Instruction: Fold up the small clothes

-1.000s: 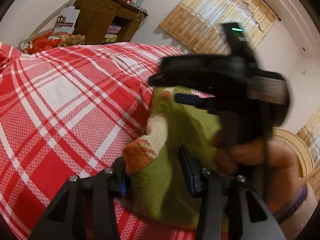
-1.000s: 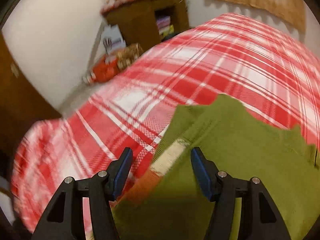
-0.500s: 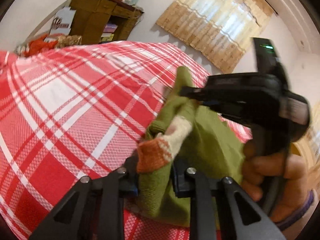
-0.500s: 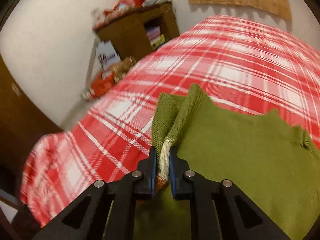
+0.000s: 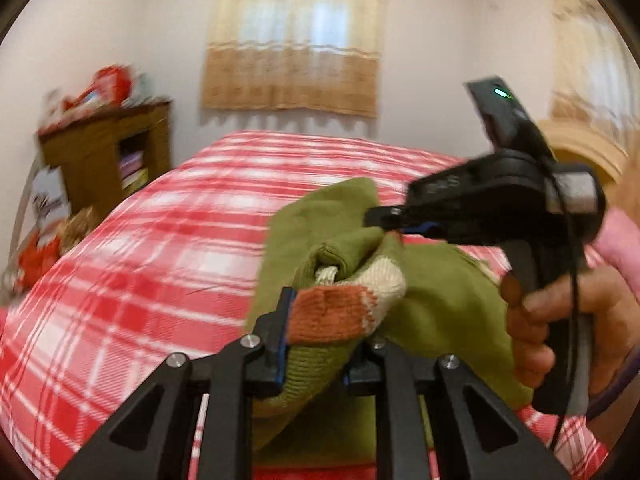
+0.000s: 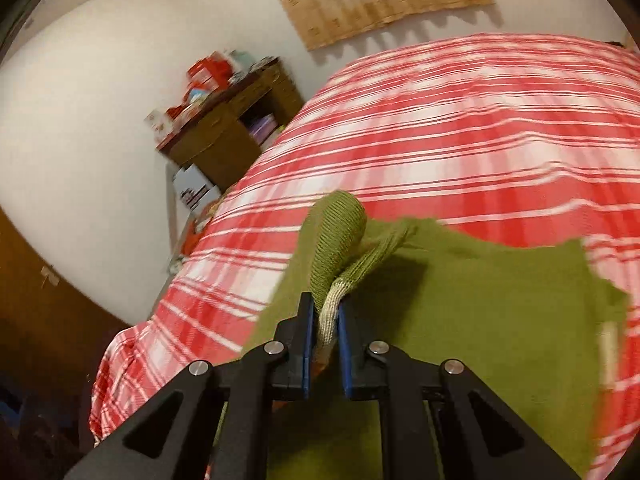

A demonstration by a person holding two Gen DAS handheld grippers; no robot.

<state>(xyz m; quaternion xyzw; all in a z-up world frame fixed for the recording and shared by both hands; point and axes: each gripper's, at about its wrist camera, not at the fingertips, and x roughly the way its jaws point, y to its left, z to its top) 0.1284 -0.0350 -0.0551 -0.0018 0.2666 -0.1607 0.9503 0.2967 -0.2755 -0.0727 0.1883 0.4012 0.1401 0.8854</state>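
On the near part of the red plaid bed, both the left claw and right claw, apart a second ago, now stand clamped on the green sweater's cuff, so the sleeve fold can proceed.

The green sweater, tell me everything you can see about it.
The sweater is an olive green knit with a sleeve that ends in a cream band and an orange cuff. Its body lies spread on the red plaid bed, while the sleeve is lifted and bunched. The left claw is shut on the cuff end, and the right claw pinches the cream band, with a green loop of sleeve arching above it. Motion blur hides finer detail.
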